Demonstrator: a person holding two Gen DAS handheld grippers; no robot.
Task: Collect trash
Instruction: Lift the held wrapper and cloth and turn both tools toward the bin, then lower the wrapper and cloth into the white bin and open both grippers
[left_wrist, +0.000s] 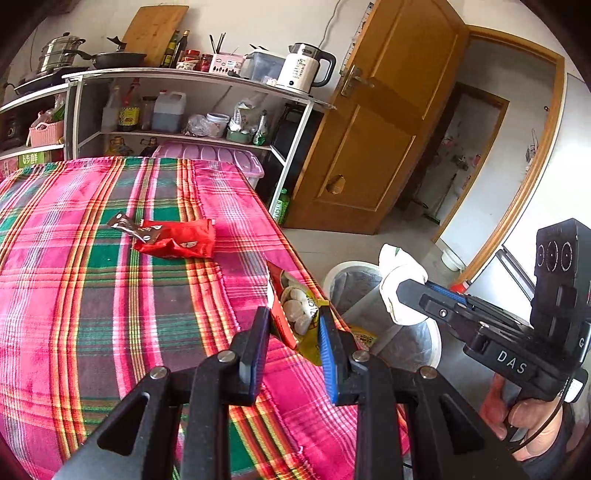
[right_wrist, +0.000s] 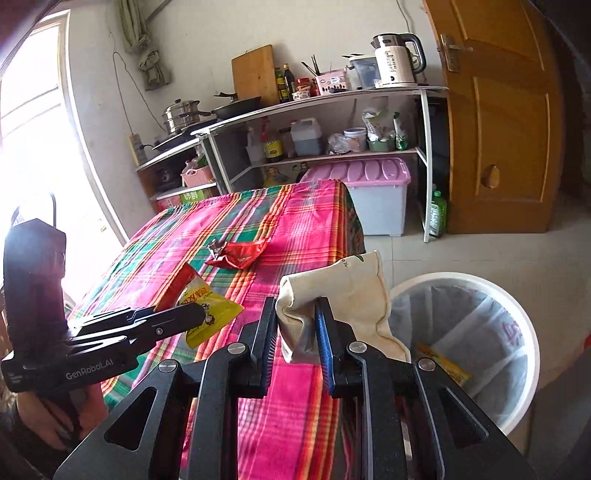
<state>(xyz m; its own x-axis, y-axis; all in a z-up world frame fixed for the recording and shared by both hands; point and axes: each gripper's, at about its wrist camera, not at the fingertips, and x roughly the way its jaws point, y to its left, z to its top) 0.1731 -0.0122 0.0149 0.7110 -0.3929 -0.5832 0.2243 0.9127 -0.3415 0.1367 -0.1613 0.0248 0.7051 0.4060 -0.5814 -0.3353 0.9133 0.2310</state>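
The left gripper (left_wrist: 295, 325) has its jaws clamped on a yellow-and-red snack packet (left_wrist: 299, 314), which sticks up and forward from between the blue pads, over the near edge of the plaid-covered tabletop (left_wrist: 110, 295). The right gripper (right_wrist: 295, 325) has its jaws clamped on a cream pouch (right_wrist: 347, 295), folded where the pads pinch it, its loose end hanging to the right of the jaws. Just beyond and right of the right jaws, on the floor beside the tabletop, stands a white trash bin (right_wrist: 517, 321) lined with a clear bag; a yellow wrapper (right_wrist: 443, 365) lies inside it. In the left wrist view the pouch hangs above that bin's rim. Further ahead of both jaws, in the middle of the tabletop, lies a crumpled red wrapper (left_wrist: 177, 240) with a dark brown sachet (left_wrist: 129, 225) touching its left end. Behind the tabletop is a white shelf unit (right_wrist: 424, 122) with bottles, pans and an electric kettle (right_wrist: 395, 59), and a pink-lidded storage box (right_wrist: 369, 177) below.
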